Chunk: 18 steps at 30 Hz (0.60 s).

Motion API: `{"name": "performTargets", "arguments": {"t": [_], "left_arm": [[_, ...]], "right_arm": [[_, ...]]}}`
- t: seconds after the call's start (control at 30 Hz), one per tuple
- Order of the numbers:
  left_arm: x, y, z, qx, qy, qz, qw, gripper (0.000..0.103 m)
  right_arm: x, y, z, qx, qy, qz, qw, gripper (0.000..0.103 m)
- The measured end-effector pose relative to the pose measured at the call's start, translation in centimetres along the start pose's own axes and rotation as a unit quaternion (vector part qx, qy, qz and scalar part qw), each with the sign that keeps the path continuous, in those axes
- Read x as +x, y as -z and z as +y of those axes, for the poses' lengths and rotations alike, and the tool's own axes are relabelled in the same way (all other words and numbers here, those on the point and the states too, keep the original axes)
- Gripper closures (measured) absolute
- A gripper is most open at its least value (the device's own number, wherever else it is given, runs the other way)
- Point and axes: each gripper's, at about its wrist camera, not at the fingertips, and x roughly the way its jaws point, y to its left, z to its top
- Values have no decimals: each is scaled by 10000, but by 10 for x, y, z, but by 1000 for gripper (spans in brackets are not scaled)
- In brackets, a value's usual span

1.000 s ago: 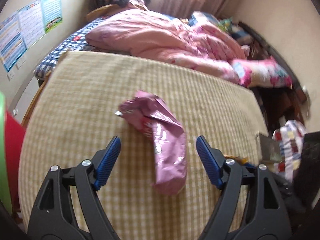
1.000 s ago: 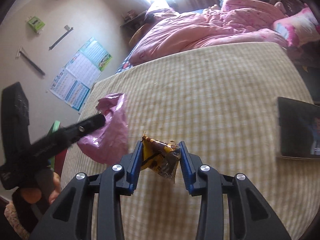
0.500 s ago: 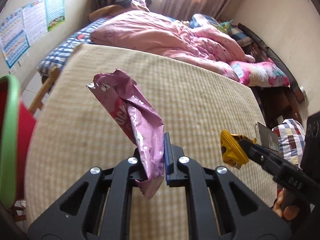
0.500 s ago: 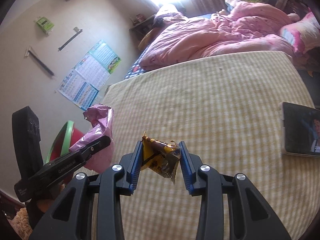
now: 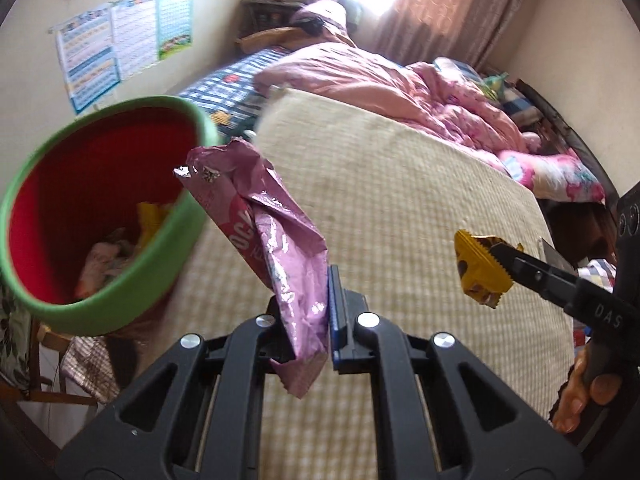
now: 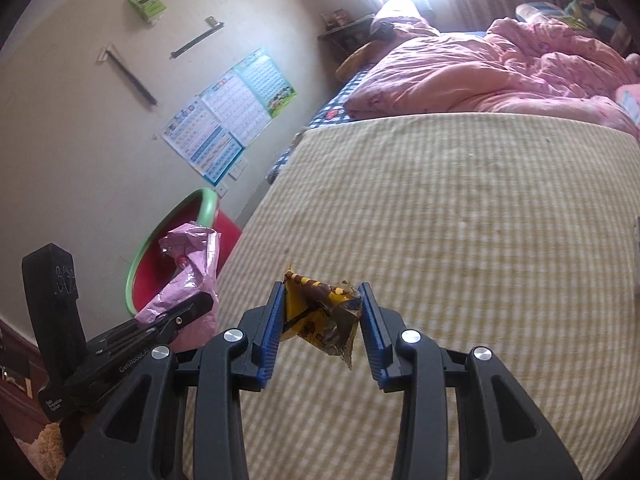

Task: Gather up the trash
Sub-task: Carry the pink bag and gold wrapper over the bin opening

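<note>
My left gripper (image 5: 316,312) is shut on a crumpled pink snack bag (image 5: 272,240), which sticks up and leans left, its torn top over the rim of a red bin with a green rim (image 5: 168,236). The bin holds some trash. My right gripper (image 6: 322,312) is shut on a yellow and brown wrapper (image 6: 320,314), held above the checked mattress (image 6: 460,240). In the left wrist view the right gripper (image 5: 492,264) shows at the right with the yellow wrapper (image 5: 476,272). The right wrist view shows the left gripper (image 6: 200,304), the pink bag (image 6: 188,276) and the bin (image 6: 176,220) at lower left.
A pink quilt (image 5: 400,88) and pillows lie piled at the far end of the bed. Posters (image 6: 228,120) hang on the left wall. The bin stands off the mattress's left edge, beside a wooden chair (image 5: 52,340). A hand (image 5: 580,392) grips the right handle.
My left gripper shut on the pink bag, lifted it off the mattress and carried it left to the bin. My right gripper moved left with the yellow wrapper still held.
</note>
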Motion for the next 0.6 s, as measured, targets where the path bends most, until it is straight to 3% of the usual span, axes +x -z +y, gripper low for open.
{"name": "performTargets", "arguments": {"t": [0.23,0.6], "left_arm": [[-35,0,19,-132,-287,-422,9986,94],[-53,4,38,-268,-443,-563,9971,94]], "right_arm": [[2,-2,36,-404,-172,-97,9990,67],[18,1,62,-653,-292,3,9974,66]]}}
